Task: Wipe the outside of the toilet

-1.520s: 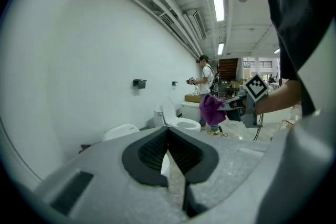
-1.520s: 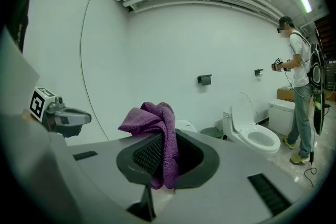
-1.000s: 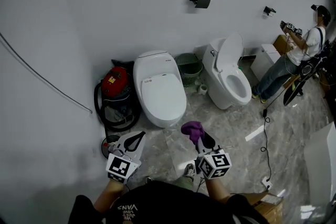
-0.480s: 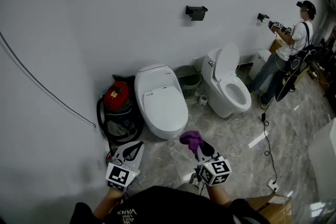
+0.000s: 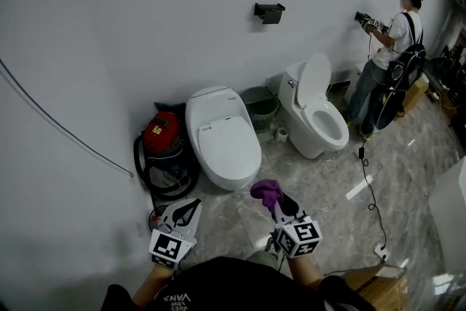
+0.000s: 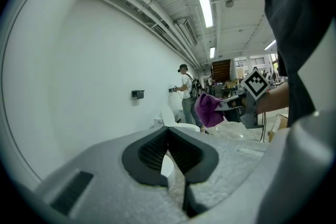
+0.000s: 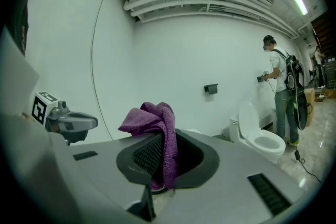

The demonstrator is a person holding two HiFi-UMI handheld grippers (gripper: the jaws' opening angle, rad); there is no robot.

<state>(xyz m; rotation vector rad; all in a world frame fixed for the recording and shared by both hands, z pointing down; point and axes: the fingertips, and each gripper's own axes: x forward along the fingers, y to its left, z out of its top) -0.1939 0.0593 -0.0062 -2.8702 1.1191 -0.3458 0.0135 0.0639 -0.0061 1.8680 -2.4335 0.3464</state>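
Well short of the nearer toilet (image 5: 222, 135), lid down, against the wall; no wiping yet.
Judged hard, slick, fixed: safe to press on. Purple cloth (image 5: 266, 191) soft, light, floppy; pinched by a fold in right gripper (image 5: 274, 197), loose bunch free for wiping. Left gripper (image 5: 194, 203) closed on nothing.

Left gripper (image 6: 169, 131) at 6 o'clock: jaws closed together, nothing between them. Right gripper (image 6: 220, 107) at 3 o'clock, clamped on a purple cloth (image 6: 208, 111). White toilet (image 6: 184, 126) just beyond the jaws. Person (image 6: 186, 94) stands against the wall near centre. Ceiling light (image 6: 203, 3) at 12 o'clock.
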